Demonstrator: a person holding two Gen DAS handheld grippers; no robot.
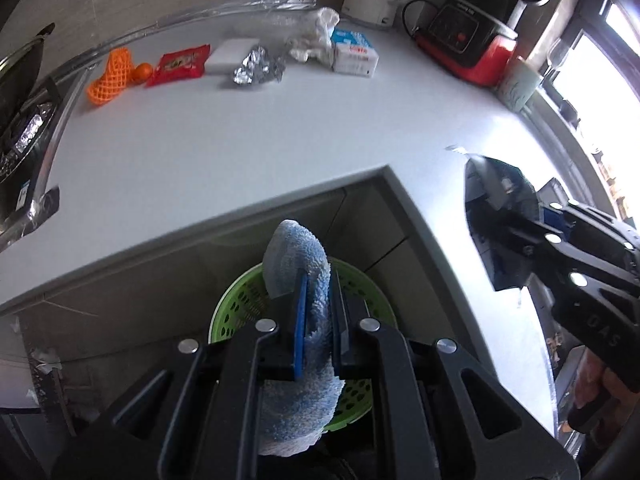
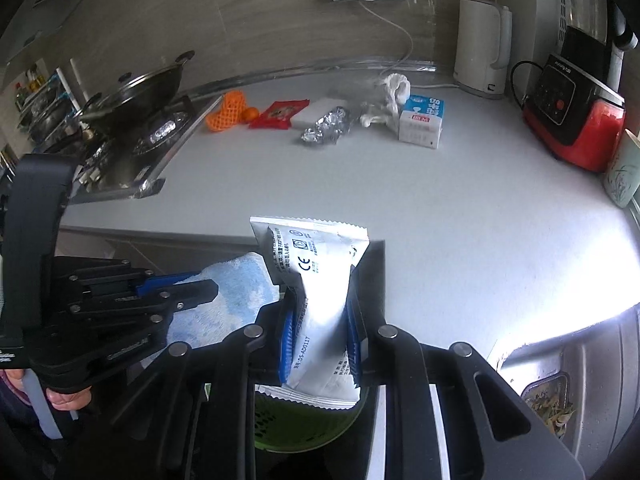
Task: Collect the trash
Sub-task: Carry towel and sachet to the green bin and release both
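Left wrist view looks down at the left claw (image 1: pixel 318 320), which is squeezed tight on a fluffy blue cloth (image 1: pixel 298 264). The cloth hangs over a green basket (image 1: pixel 236 308) that sits down below the edge of the white worktop (image 1: pixel 280 136). Right wrist view shows the right claw (image 2: pixel 320 332), nearly closed and pinching a shiny white packet (image 2: pixel 316 280). The packet is also above the green basket. More trash lies far back on the worktop by the wall: an orange net (image 1: pixel 112 76), a red snack bag (image 1: pixel 180 64), a ball of foil (image 1: pixel 256 66), a crumpled white bag (image 1: pixel 316 36) and a blue and white box (image 1: pixel 354 54).
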